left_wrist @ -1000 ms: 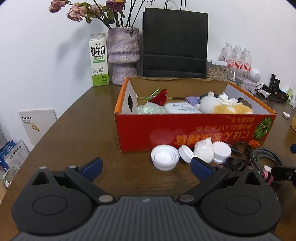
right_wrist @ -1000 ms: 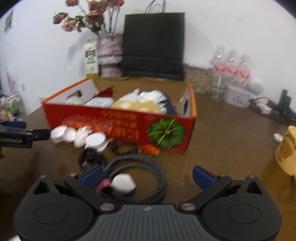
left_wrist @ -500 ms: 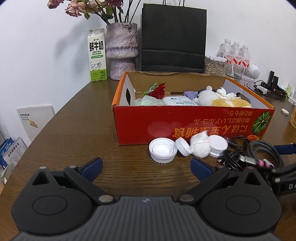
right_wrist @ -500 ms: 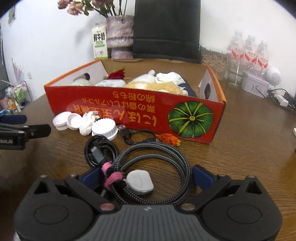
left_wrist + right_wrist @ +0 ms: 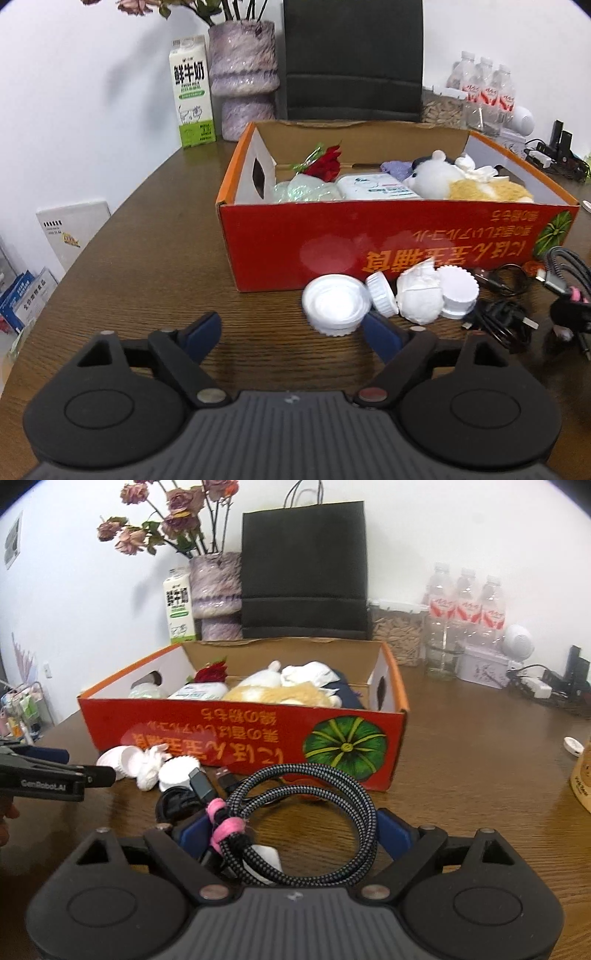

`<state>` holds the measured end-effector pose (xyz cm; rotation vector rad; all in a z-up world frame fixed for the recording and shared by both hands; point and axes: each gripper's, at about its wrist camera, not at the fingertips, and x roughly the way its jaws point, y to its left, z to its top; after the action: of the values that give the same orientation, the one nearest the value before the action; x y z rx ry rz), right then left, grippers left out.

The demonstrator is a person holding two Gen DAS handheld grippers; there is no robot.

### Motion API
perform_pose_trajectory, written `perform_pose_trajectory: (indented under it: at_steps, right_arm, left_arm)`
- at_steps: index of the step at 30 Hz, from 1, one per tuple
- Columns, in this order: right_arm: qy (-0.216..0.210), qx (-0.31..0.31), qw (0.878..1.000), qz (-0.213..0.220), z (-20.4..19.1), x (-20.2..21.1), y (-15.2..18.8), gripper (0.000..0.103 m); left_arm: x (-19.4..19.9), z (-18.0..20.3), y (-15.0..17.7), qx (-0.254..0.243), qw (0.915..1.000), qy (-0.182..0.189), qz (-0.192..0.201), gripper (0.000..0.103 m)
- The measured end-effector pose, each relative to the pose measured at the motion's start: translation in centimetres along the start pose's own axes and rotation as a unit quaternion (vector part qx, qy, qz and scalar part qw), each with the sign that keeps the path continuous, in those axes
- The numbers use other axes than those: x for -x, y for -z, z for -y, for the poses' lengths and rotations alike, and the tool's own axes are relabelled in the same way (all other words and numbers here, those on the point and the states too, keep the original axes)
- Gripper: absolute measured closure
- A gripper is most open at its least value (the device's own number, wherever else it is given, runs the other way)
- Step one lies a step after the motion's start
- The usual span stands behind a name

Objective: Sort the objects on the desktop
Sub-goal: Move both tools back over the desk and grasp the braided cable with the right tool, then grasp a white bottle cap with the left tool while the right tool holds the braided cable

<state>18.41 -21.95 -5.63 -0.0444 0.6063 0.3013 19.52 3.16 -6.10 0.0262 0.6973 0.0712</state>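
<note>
A red cardboard box (image 5: 399, 247) (image 5: 243, 731) holds a rose, a tissue pack and a plush toy (image 5: 461, 181). White lids (image 5: 336, 306) and a crumpled tissue (image 5: 421, 299) lie in front of it. My left gripper (image 5: 291, 332) is open just short of the lids. My right gripper (image 5: 295, 830) is shut on a coiled braided cable (image 5: 325, 812) with a pink tie and holds it lifted off the table. A black cable (image 5: 498, 321) lies by the lids.
A milk carton (image 5: 192, 92), a purple vase (image 5: 243, 77) and a black paper bag (image 5: 351, 59) stand behind the box. Water bottles (image 5: 465, 616) and a power strip are at the back right. A yellow mug (image 5: 581, 775) stands at the right edge.
My right gripper has closed on the braided cable and raised it off the table. My left gripper has moved closer to the white lids.
</note>
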Motion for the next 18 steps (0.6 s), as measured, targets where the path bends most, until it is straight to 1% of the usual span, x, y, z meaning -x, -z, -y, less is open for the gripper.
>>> perform_pose_trajectory:
  at_steps: [2,4,7,8,10,14,18]
  right_arm:
    - [0.003,-0.004,1.0,0.005,0.2,0.1,0.0,0.012]
    - [0.005,-0.007,1.0,0.007,0.3,0.0,0.0,0.012]
    - [0.007,-0.009,1.0,0.008,0.4,-0.1,0.1,0.012]
    - [0.007,-0.01,1.0,0.008,0.5,-0.1,0.1,0.012]
    - [0.007,-0.011,1.0,0.007,0.4,-0.2,0.2,0.012]
    - [0.007,-0.01,1.0,0.006,0.4,-0.2,0.2,0.012]
    - [0.007,-0.01,1.0,0.007,0.4,-0.2,0.3,0.012]
  left_arm:
    - [-0.4,0.0,-0.2,-0.001,1.0,0.005,0.0,0.019]
    - [-0.6,0.1,-0.4,-0.004,1.0,0.009,0.002,0.021]
    - [-0.8,0.3,-0.6,-0.008,0.9999,0.013,0.005,0.034]
    - [-0.9,0.3,-0.6,-0.01,0.9998,0.017,0.005,0.04]
    - [-0.9,0.5,-0.6,-0.012,0.9996,0.024,0.006,0.041]
    - [-0.9,0.6,-0.6,-0.01,0.9996,0.025,0.007,0.04]
    - [0.3,0.8,-0.6,-0.009,0.9991,0.026,0.031,0.04]
